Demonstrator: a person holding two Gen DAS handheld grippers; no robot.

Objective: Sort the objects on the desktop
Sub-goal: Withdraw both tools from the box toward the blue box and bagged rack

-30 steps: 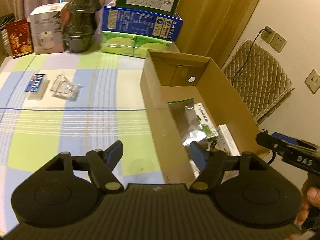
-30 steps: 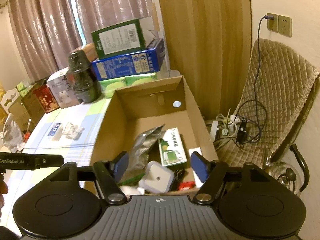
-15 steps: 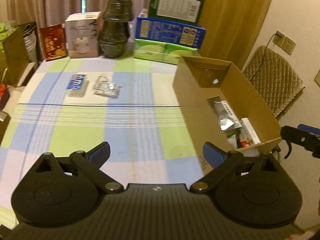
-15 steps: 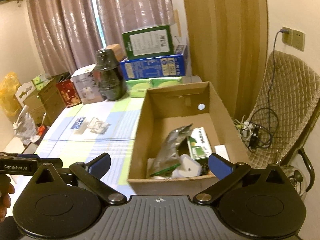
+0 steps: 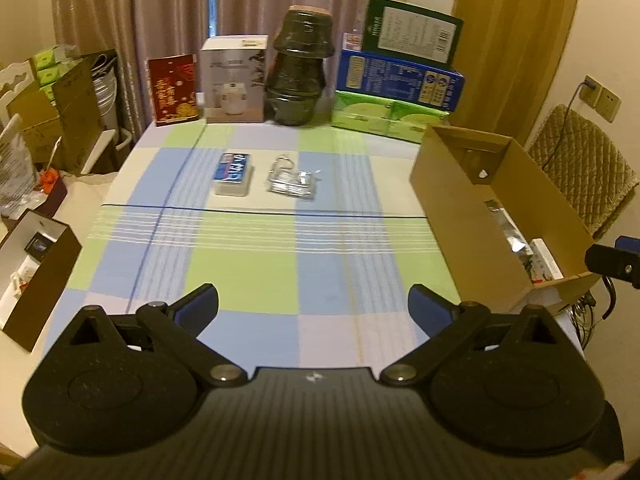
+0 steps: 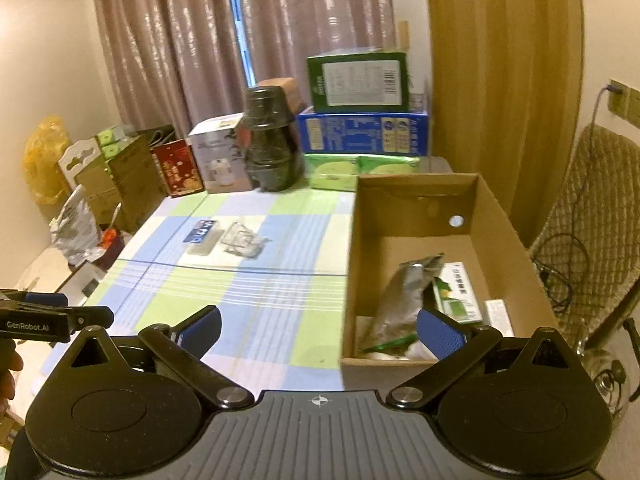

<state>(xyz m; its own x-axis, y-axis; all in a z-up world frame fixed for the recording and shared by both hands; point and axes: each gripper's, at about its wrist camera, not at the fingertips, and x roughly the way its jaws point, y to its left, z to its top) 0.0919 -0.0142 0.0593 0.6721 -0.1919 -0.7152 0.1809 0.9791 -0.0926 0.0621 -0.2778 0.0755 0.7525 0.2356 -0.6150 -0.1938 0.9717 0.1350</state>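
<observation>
Pulled both claws back from cardboard box (image 6: 416,216); left gripper (image 5: 314,306) and right gripper (image 6: 318,328) jaws just opened wide, empty; blue-label box (image 5: 234,172) and clear packet (image 5: 290,180) were next, far side.

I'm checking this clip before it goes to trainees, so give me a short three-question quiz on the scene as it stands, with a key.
1. True or false: the left gripper is shut on a small item.
2. Which loose items lie on the checked tablecloth? A) a blue-labelled small box and a clear plastic packet; B) a mug and a spoon; C) a pair of scissors.
3. Fill in: the silver foil pouch lies inside the ______.

Key
1. False: both the left and the right gripper are open, with nothing between the fingers.
2. A.
3. Cardboard box, at the table's right side.
</observation>
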